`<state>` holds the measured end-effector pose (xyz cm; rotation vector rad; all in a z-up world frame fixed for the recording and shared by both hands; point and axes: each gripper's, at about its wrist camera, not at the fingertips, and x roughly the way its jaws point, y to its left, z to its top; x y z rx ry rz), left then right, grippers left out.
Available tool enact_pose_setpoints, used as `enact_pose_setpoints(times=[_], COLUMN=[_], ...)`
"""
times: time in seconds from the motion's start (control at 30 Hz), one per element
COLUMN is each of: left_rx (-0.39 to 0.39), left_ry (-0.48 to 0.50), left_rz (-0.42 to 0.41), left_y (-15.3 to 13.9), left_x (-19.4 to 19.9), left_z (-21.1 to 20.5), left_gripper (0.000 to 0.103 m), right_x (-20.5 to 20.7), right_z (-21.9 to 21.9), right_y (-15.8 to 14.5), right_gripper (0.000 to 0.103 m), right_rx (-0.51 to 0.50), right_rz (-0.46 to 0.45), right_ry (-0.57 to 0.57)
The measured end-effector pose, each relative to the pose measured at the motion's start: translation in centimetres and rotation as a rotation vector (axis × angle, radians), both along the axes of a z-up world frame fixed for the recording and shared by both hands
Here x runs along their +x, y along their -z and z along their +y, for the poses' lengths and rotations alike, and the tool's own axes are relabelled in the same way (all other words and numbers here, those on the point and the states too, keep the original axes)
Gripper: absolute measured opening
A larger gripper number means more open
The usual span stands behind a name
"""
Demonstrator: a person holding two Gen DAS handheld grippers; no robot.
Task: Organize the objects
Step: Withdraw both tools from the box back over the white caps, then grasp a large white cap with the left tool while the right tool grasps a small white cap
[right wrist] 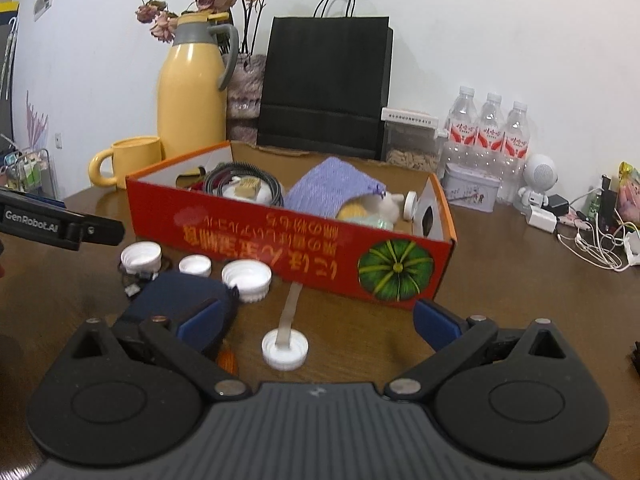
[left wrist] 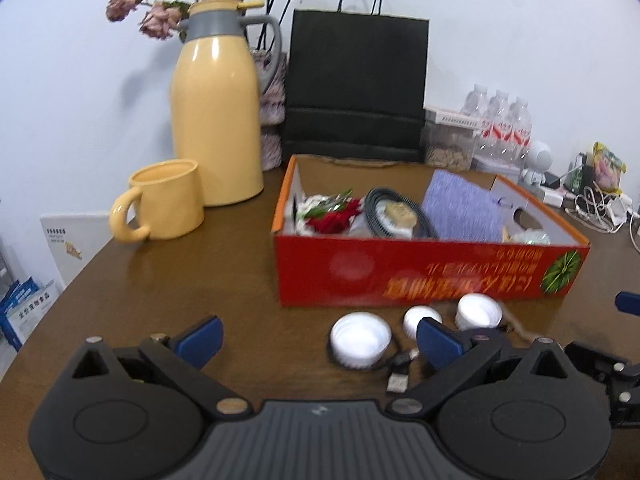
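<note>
Left wrist view: right tool [left wrist: 628, 304] cut off at edge.

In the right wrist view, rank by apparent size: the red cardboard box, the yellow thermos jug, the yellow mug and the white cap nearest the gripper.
Largest to smallest:
1. Red cardboard box
2. Yellow thermos jug
3. Yellow mug
4. White cap

The cap sits much nearer the camera, so its true size is probably smaller than it looks.

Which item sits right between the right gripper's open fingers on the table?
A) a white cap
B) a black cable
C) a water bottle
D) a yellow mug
A: in the right wrist view a white cap lies on the table between the open fingers of the right gripper, in front of the red box.
</note>
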<state>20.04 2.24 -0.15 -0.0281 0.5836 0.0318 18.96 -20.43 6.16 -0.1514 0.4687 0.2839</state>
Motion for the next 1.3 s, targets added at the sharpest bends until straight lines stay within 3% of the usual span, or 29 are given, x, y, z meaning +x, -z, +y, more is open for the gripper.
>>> enact_pose_setpoints(times=[0.1,0.2,0.27,0.5,0.57,0.67,0.7,0.77,0.8,0.83,1.3], left_rx=[0.016,0.035,0.034,0.035,0.044,0.049,0.048,0.046,0.034,0.021,-0.111], left_ry=[0.002,0.000,0.002,0.022,0.019,0.026,0.030,0.045,0.054,0.056,-0.023], left_rz=[0.007,0.018,0.037,0.082,0.095,0.111,0.112,0.113,0.117,0.114,0.017], left_y=[0.1,0.2,0.3,0.7,1.0,1.7,2.0,2.4,2.6,2.6,1.2], left_x=[-0.5,-0.5,0.0,2.5,3.3,4.3,4.5,4.7,4.7,4.6,1.8], left_z=[0.6,0.7,0.8,-0.2,-0.8,-1.6,-1.8,-2.0,-2.0,-1.9,1.1], left_gripper=[0.103,0.103,0.103,0.103,0.101,0.091,0.083,0.059,0.040,0.039,0.039], right_x=[-0.3,0.0,0.7,3.6,4.4,5.3,5.2,5.1,5.1,5.0,1.2], right_z=[-0.1,-0.1,0.1,1.4,1.8,2.1,2.2,2.3,2.2,2.2,0.2], right_y=[0.3,0.4,0.5,0.9,1.1,1.7,1.8,1.9,1.9,1.9,0.2], right_gripper=[0.102,0.088,0.073,0.057,0.046,0.032,0.031,0.015,0.012,0.010,0.007], right_rx=[-0.001,0.009,0.013,0.029,0.030,0.044,0.040,0.033,0.036,0.039,0.141], right_rz=[0.015,0.048,0.077,0.156,0.183,0.215,0.207,0.200,0.198,0.195,0.013], right_ry=[-0.005,-0.027,-0.036,-0.044,-0.041,-0.041,-0.037,-0.029,-0.030,-0.033,0.000])
